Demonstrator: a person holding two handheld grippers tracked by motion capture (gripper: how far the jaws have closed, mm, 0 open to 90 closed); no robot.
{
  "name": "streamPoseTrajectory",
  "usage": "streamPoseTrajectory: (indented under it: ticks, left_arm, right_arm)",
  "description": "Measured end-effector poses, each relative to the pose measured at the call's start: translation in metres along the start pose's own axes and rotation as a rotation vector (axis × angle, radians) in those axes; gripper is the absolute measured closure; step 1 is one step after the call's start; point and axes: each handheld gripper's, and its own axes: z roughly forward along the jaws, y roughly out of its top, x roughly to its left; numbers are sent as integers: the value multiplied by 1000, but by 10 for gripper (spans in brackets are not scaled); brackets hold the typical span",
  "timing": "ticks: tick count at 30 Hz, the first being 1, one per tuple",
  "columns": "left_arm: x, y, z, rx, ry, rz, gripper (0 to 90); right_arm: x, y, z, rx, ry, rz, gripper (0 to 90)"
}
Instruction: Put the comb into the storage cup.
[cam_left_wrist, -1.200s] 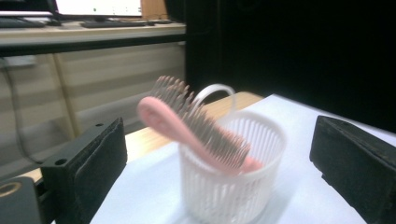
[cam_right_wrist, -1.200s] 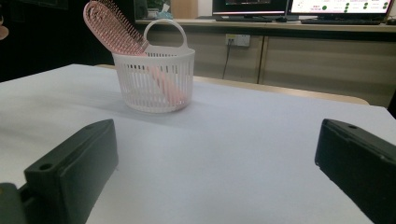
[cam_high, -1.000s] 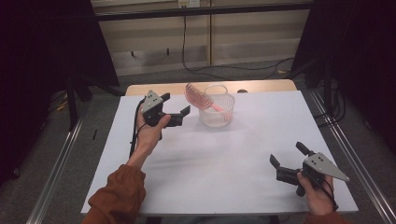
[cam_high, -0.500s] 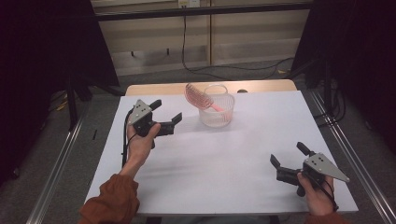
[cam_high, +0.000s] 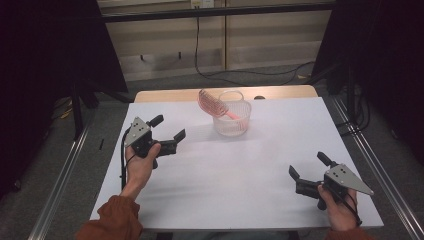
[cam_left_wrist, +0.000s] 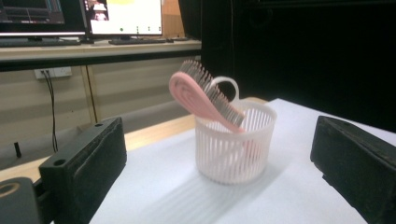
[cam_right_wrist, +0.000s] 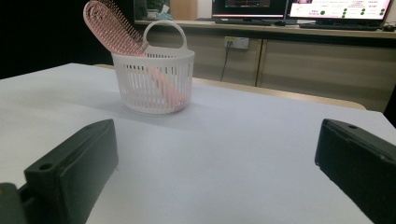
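Observation:
A pink hairbrush (cam_high: 209, 103) (cam_left_wrist: 201, 95) (cam_right_wrist: 116, 31) leans handle-down in a small white slotted basket (cam_high: 232, 121) (cam_left_wrist: 234, 143) (cam_right_wrist: 154, 81) at the back middle of the white table (cam_high: 235, 170). My left gripper (cam_high: 168, 128) (cam_left_wrist: 219, 177) is held open above the table, left of the basket and apart from it, jaws pointing toward it with nothing between them. My right gripper (cam_high: 308, 167) (cam_right_wrist: 219, 172) rests low at the front right corner, open and empty, facing the basket from far off.
A bare wooden strip (cam_high: 165, 95) runs along the table's far edge. Metal rails (cam_high: 60, 175) flank both sides. Cables hang down the back wall (cam_high: 196, 45). Monitors on a shelf (cam_left_wrist: 79, 18) appear behind the basket.
My left gripper has drawn back from the basket, moving left and toward the person. The hairbrush stays in the basket. The right gripper has not moved.

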Motion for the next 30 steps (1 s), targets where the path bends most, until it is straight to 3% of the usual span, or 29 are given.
streamPoseTrajectory:
  ticks: [8, 13, 22, 25, 30]
  left_arm:
    - [-4, -8, -15, 4, 27, 12, 35]
    - [-4, -15, -26, -6, 52, -7, 28]
    - [-2, -22, -43, 6, 85, 16, 26]
    - [2, -26, -48, 7, 100, -17, 27]
    - [0, -32, -58, 26, 107, 6, 28]
  right_arm:
    - [0, 0, 0, 1, 0, -1, 0]
    - [0, 0, 1, 1, -1, 2, 0]
    - [0, 0, 0, 1, -2, 3, 0]
    - [0, 0, 0, 0, -2, 6, 0]
    - [0, 0, 1, 0, -3, 5, 0]
